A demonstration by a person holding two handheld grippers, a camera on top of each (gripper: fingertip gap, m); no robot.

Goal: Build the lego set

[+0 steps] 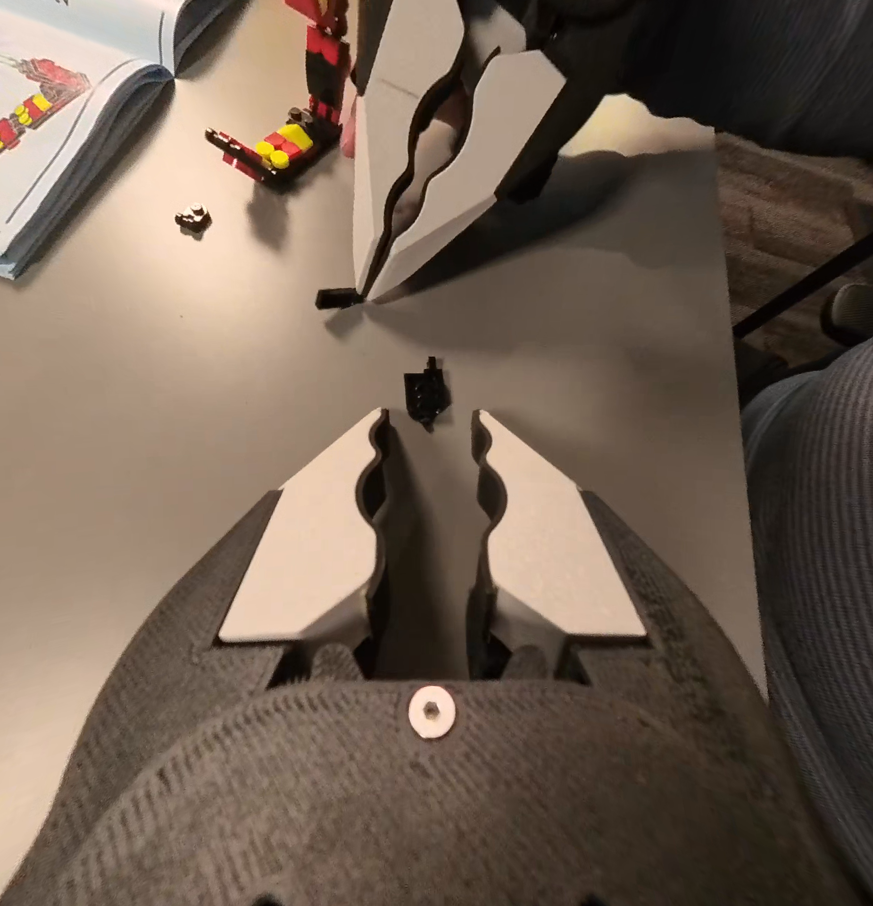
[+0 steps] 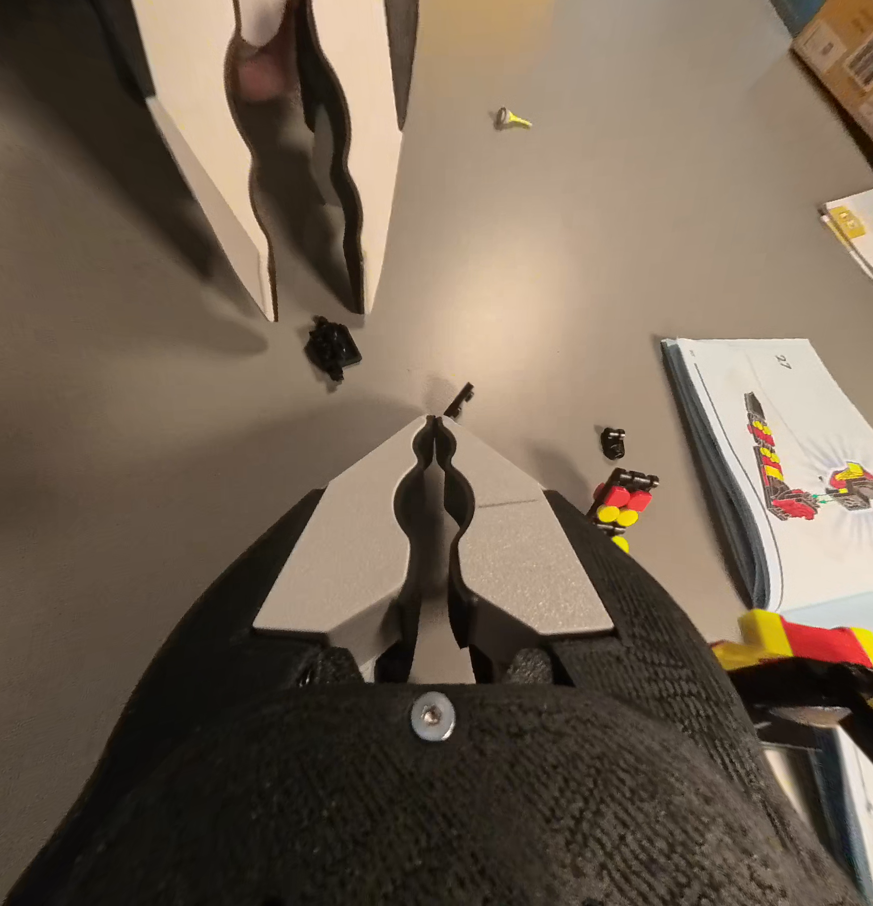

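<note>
L tool (image 1: 429,416) fingers apart, tips flanking black lego chunk (image 1: 424,396) on desk (image 1: 130,441). R tool (image 2: 435,418) tips together, pinching thin black plate (image 2: 461,398) at its edge. Red/yellow build (image 1: 282,147) at 11 o'clock; manual (image 2: 792,465) at 3 o'clock in R view.

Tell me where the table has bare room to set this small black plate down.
Bare table lies left of the left gripper, below the instruction booklet. Crowded: the black clip piece sits just ahead of its open fingers, near the right gripper pinching the black plate, with the red-yellow model beyond.
</note>
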